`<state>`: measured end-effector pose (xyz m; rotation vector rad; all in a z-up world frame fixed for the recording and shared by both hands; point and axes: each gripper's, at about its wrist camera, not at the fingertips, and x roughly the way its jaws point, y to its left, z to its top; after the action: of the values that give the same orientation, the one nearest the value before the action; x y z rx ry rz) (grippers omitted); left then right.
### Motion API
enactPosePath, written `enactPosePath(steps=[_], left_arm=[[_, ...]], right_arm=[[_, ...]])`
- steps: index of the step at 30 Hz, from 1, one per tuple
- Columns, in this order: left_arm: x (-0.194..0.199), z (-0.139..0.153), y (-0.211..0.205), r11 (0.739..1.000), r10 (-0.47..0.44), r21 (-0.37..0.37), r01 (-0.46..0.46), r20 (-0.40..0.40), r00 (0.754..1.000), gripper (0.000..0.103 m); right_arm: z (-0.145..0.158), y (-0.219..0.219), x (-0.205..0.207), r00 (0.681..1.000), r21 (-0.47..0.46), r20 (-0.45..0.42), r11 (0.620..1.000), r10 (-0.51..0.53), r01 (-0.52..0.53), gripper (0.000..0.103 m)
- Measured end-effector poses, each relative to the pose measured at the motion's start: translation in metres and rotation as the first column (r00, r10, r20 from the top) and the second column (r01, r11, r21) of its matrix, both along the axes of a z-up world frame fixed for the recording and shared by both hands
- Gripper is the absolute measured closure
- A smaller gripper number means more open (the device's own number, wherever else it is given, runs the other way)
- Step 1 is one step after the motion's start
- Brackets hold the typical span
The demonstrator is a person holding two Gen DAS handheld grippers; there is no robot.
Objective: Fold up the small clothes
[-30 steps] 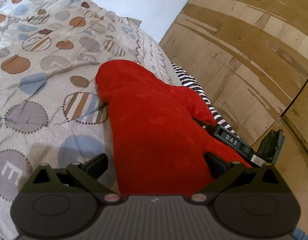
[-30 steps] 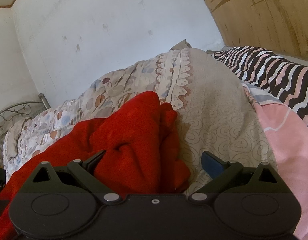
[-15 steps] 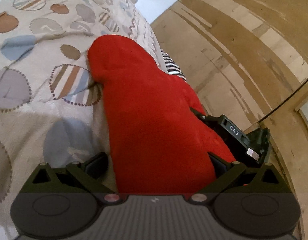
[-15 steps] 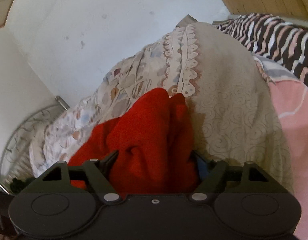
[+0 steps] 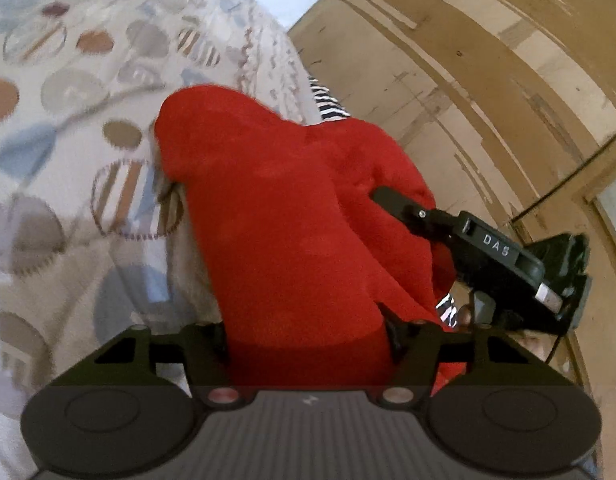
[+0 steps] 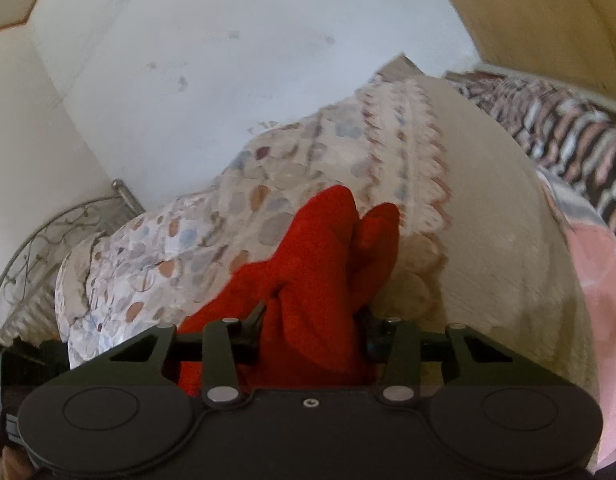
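A: While both jaws look clamped, how far along is the folding?

B: Early, I judge. The red garment [image 5: 291, 232] is bunched, with no flat fold showing. The left hand-held gripper [image 5: 308, 336] has its fingers closed tight on 1 end of the cloth, and the right hand-held gripper [image 6: 314, 330] pinches a gathered wad of the same red fabric.

A: Where is the garment?

B: It hangs between the 2 grippers, above the patterned bedspread [image 5: 67, 128], with its far end near or touching the quilt; blur hides which. In the left view the right hand-held gripper [image 5: 392, 198] bites into the garment's right side.

A: What is left?

B: Nearly all of it, I think: spreading it flat, then folding and smoothing it.

A: What differs from the earlier frames?

B: 1.0 s ago both sets of fingers stood wide apart around the cloth; now both have closed on it. The views have tilted up, showing more white wall [image 6: 227, 80], so the garment seems to be lifting.
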<state>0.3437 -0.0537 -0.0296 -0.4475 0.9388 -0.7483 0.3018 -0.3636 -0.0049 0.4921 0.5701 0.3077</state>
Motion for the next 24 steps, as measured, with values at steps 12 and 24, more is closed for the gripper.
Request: enactPosePath(steps=[12, 24], left_arm=[[0.003, 0.081, 0.089, 0.977, 0.103, 0.153, -0.145, 0.250, 0.963, 0.036], [0.041, 0.011, 0.192, 0.932, 0.282, 0.198, -0.304, 0.132, 0.950, 0.035]], right_arm=[[0.047, 0.100, 0.046, 0.981, -0.004, 0.155, 0.993, 0.116, -0.117, 0.060], [-0.013, 0.212, 0.151, 0.971, 0.020, 0.035, 0.971, 0.236, -0.237, 0.060]])
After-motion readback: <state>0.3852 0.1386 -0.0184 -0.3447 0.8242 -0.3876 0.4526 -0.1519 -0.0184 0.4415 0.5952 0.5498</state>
